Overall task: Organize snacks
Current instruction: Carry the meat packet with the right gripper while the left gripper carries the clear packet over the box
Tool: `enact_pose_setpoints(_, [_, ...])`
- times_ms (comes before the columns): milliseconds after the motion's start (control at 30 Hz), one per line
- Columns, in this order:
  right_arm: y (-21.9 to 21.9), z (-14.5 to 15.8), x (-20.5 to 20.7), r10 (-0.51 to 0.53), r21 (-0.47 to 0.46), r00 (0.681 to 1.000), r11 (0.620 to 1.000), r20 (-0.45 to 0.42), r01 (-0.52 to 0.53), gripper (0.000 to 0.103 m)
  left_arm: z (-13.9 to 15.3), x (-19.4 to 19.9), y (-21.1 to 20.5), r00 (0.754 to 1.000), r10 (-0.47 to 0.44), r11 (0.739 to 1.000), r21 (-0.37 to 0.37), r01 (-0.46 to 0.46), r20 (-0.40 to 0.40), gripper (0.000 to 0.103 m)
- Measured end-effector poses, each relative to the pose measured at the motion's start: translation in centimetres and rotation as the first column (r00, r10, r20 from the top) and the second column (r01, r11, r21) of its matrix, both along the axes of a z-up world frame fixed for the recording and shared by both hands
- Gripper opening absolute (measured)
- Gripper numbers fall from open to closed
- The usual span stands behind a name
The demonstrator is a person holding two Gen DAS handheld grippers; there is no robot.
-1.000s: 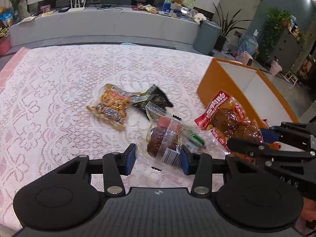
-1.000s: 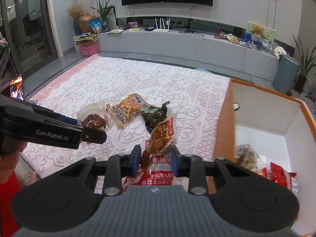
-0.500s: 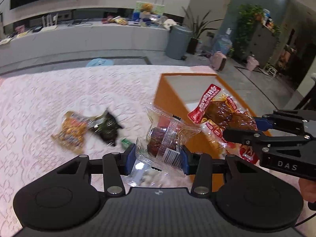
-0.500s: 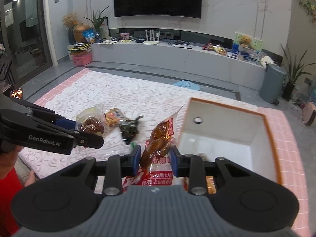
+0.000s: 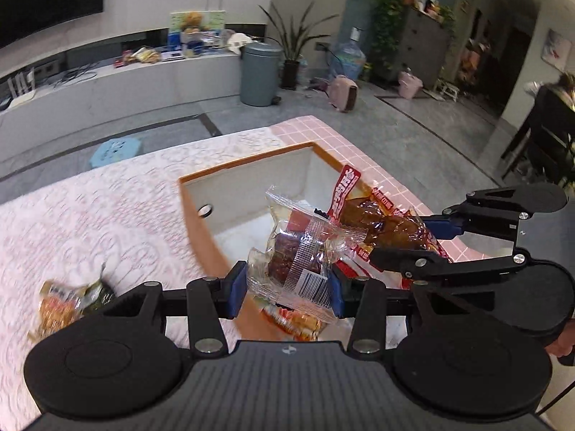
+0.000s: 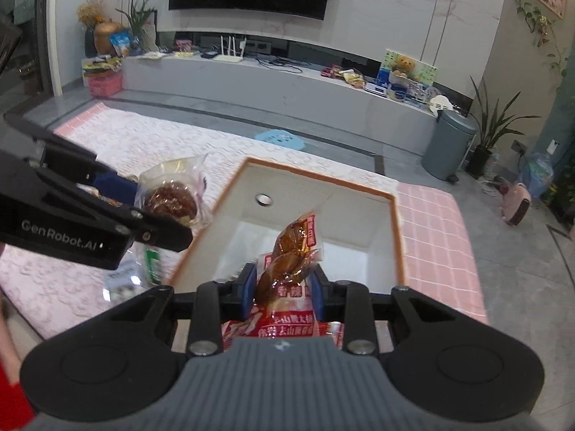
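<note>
Right wrist view: right claw (image 6: 284,289) pinches red meat packet (image 6: 291,251), long axis upright over orange box (image 6: 393,212).

Two grippers (image 5: 287,287) (image 6: 284,283), one box (image 6: 393,215), about five snack packets (image 5: 298,251).

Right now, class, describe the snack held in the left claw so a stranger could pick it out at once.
Find the orange-rimmed white box on the pink lace tablecloth. Over its near edge hangs a clear plastic packet, barcoded, holding a dark brown lump. The neighbouring red printed packet is not see-through.
</note>
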State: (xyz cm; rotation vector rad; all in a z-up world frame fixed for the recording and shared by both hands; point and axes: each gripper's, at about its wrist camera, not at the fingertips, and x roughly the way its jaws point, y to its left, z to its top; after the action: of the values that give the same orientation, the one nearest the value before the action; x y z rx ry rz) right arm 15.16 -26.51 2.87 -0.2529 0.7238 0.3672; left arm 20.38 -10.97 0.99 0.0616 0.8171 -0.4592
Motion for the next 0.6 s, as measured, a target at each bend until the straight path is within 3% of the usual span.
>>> enact_pose_setpoints(133, [-1.0,-1.1,1.5,-0.008,-0.029,1.000,1.000,-0.010,0.008,0.030,-1.2,1.3,-1.7,0.998,-0.063,0.998,0.031,0.063,-0.003,0.051])
enact_pose_setpoints(600, [-1.3,-6.2,6.3,0.016,-0.152,0.997,0.988,-0.077,-0.027,0.031,-5.4,4.9,-3.8,0.990,-0.135,0.980,0.146,0.138,-0.029,0.051])
